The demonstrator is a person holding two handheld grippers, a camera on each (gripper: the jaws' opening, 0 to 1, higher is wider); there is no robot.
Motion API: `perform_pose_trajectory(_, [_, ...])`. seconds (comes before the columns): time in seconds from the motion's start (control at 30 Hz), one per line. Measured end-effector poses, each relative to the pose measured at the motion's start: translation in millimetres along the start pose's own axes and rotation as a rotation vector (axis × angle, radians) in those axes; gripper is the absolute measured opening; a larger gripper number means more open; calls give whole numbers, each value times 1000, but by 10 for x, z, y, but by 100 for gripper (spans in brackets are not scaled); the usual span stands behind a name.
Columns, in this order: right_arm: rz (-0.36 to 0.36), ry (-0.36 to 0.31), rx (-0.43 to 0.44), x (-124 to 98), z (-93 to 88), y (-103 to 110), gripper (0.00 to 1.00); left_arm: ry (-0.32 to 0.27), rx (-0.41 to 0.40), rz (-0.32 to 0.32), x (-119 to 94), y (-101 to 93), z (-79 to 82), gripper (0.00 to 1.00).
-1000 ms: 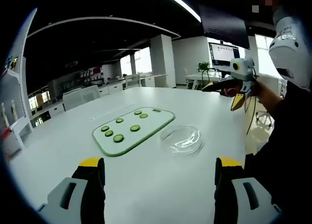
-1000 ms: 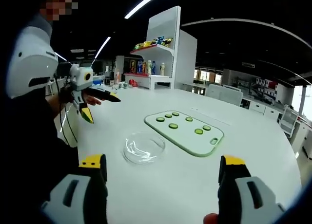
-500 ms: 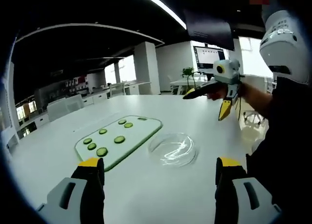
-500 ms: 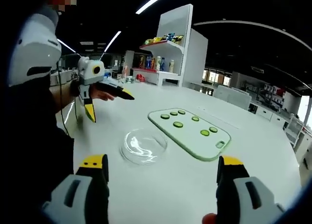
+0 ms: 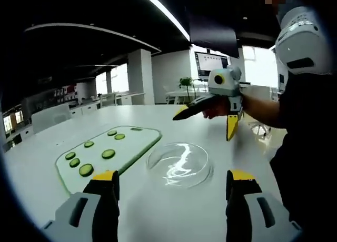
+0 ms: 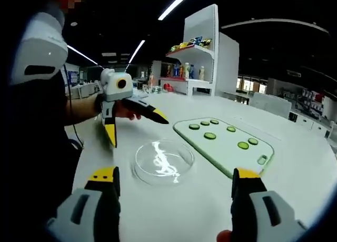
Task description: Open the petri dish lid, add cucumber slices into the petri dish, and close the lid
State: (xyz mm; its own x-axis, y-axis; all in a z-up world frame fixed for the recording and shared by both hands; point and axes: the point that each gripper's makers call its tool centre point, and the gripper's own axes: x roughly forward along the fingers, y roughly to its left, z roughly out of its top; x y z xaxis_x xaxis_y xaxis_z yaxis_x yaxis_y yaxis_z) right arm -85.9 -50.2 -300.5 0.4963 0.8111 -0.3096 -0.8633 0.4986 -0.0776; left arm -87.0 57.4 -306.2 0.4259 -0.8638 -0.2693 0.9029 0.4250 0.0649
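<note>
Opening step, by the look of it, lid not yet lifted. Left gripper (image 5: 168, 181) spread wide, holding nothing, aimed at the petri dish (image 5: 179, 164) sitting at 12 o'clock just beyond the jaw tips. Right gripper (image 6: 175, 179) likewise gaping and empty, dish (image 6: 163, 161) dead ahead between its yellow tips.

In the left gripper view, right gripper (image 5: 206, 111) hovering at 1 o'clock of the dish, jaws splayed, one tip pointing down toward the table. In the right gripper view, left gripper (image 6: 134, 121) hanging at 10 o'clock of the dish, also splayed.

To do this cleanly: probably best to bring one gripper down over the rim, pinch the clear lid at its edge, lift straight up without tilting. Worth steadying the base with the other gripper, since glass on a smooth white table (image 5: 158, 210) would likely slide. Glare on the lid hiding the seam, so a gentle close advised.

Containers: dish clear, closed as far as can be judged, nothing green inside. Pale green cutting board (image 5: 131, 142) at 10 o'clock of the dish in the left gripper view, just beside it, carrying six cucumber slices (image 5: 86, 170) spread apart across its top.
</note>
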Motion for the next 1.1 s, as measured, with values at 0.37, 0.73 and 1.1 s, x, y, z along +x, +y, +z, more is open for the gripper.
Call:
perform_pose_trajectory(0.37, [45,4,3,141,-30,49,82,-29,-11,-51,80,-93,39,81])
perform_pose_trajectory(0.73, [71,13,-33,239,-39,105,80,-20,-24,-98,155,-120,-36,76])
perform_pose_trajectory(1.1, [122,20,-33,355,-120,154,75,-15,-2,-137,261,-165,-51,75])
